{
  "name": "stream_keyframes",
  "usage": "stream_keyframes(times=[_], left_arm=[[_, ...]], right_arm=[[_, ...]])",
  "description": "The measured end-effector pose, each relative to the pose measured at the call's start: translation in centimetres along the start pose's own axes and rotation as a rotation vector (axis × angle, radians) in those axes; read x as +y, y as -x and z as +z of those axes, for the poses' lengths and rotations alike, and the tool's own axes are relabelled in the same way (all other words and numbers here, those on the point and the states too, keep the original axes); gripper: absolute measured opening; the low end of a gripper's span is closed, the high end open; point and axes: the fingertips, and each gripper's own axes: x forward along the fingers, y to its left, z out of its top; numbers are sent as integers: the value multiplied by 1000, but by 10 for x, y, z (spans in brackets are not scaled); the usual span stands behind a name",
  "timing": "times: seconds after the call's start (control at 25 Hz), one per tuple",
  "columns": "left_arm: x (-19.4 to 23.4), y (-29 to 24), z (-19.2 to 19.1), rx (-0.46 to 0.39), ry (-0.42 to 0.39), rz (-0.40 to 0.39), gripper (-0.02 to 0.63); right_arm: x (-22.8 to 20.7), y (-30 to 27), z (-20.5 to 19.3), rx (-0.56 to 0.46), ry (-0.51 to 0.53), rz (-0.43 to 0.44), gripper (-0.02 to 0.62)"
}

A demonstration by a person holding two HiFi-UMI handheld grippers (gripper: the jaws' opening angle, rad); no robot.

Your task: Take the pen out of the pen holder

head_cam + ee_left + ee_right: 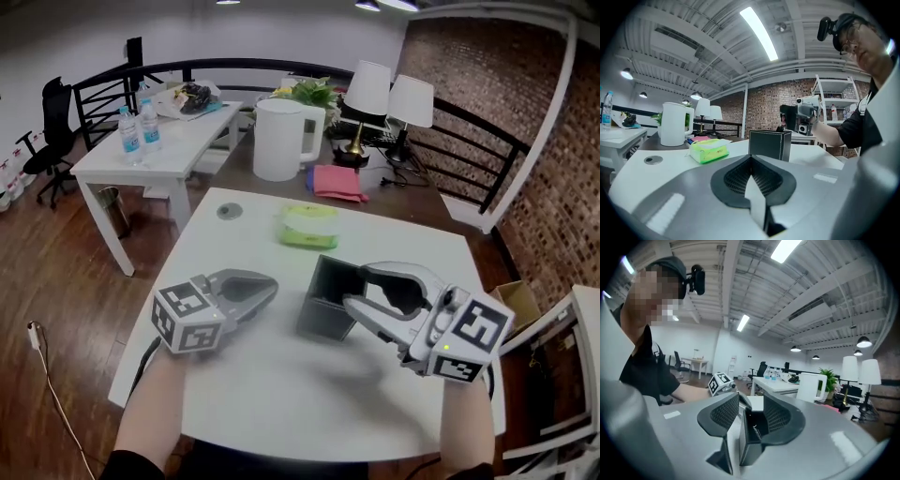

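A black square pen holder (325, 302) stands in the middle of the white table (281, 394). My right gripper (356, 287) is open, its two jaws reaching over the holder's right top corner without pressing on it. In the right gripper view the holder (749, 446) sits in the gap between the pads (723, 411), and a thin pen (754, 431) shows dimly inside it. My left gripper (270, 289) is shut and empty, just left of the holder. In the left gripper view, the holder (769, 145) stands ahead of the shut left gripper (751, 160).
A green tissue pack (307, 226) lies behind the holder. Farther back stand a white kettle (277, 139), a pink cloth (336, 182) and two lamps (389, 94). A second white table (178, 141) with water bottles is at the far left.
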Motion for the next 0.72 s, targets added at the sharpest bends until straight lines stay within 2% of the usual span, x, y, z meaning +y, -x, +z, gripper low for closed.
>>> stream_keyframes(times=[0.12, 0.2, 0.32, 0.48, 0.72], left_arm=[[-8, -3, -1, 1, -3, -21, 2], [-12, -5, -1, 2, -7, -37, 2], [-13, -5, -1, 2, -7, -40, 2], [-12, -7, -3, 4, -6, -42, 2], [-14, -6, -4, 5, -5, -44, 2]], right_arm=[[18, -25, -9, 123, 126, 49, 183], [20, -36, -10, 160, 166, 62, 178], [18, -46, -15, 229, 192, 92, 166], [9, -58, -33, 371, 241, 119, 163], [7, -66, -40, 427, 204, 160, 140]])
